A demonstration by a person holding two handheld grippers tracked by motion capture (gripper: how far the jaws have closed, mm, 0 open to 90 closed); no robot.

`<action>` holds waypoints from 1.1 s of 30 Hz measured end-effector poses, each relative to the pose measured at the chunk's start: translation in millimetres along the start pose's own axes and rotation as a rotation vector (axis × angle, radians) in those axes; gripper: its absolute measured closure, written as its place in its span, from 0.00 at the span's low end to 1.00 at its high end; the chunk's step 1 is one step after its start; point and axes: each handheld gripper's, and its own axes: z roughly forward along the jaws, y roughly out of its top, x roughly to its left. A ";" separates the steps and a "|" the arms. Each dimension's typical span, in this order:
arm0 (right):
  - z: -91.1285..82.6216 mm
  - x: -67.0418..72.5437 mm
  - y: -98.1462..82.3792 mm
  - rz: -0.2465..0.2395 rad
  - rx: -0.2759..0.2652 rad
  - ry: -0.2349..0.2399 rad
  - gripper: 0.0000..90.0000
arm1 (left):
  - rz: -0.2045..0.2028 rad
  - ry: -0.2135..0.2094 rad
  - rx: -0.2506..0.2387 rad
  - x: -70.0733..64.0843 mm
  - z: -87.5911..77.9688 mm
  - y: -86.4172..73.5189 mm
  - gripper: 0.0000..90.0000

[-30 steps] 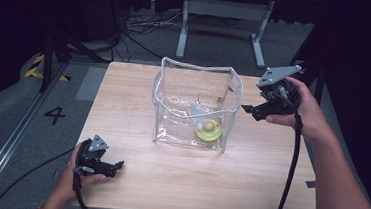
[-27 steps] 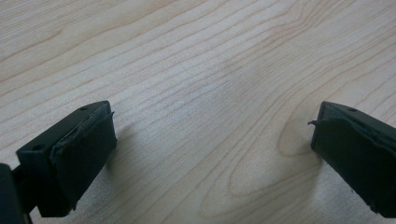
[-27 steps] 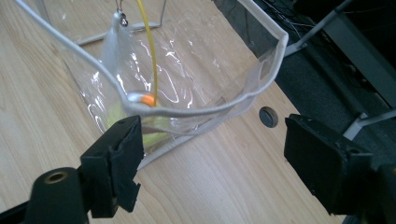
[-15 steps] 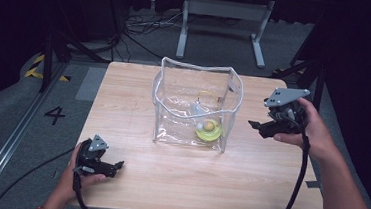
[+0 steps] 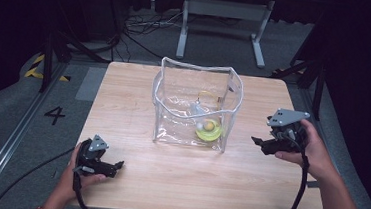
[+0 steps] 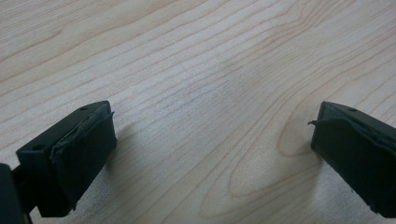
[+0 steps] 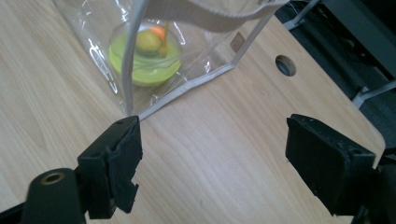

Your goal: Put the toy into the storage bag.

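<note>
A clear plastic bag (image 5: 193, 107) with pale trim stands open on the wooden table (image 5: 135, 85). Inside it lies a yellow-green dish (image 5: 208, 131) holding small balls; the dish (image 7: 147, 58) also shows through the bag's wall (image 7: 205, 42) in the right gripper view. My right gripper (image 5: 260, 142) hovers just right of the bag's front corner, open, jaws empty. My left gripper (image 5: 117, 166) rests low at the table's front left, open with only bare wood (image 6: 210, 107) between its jaws.
A round hole (image 7: 285, 65) pierces the table near its far edge. A metal stand (image 5: 223, 27) and cables (image 5: 139, 28) lie on the floor behind the table. A "4" (image 5: 54, 115) is marked on the floor at the left.
My right gripper has dropped from beside the bag's top rim down and toward me, to the table's right side. The left gripper has stayed put.
</note>
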 end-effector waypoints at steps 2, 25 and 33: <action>3.0 3.0 -8.7 0.009 -0.010 0.006 0.22 | -0.001 0.000 0.000 0.0 0.0 0.0 0.00; 32.2 12.4 -97.5 0.128 -0.006 0.023 0.24 | 0.000 0.000 0.000 0.0 0.0 0.0 0.00; 36.9 16.5 -144.5 0.241 -0.043 0.057 0.24 | 0.000 0.000 0.000 0.0 0.0 0.0 0.00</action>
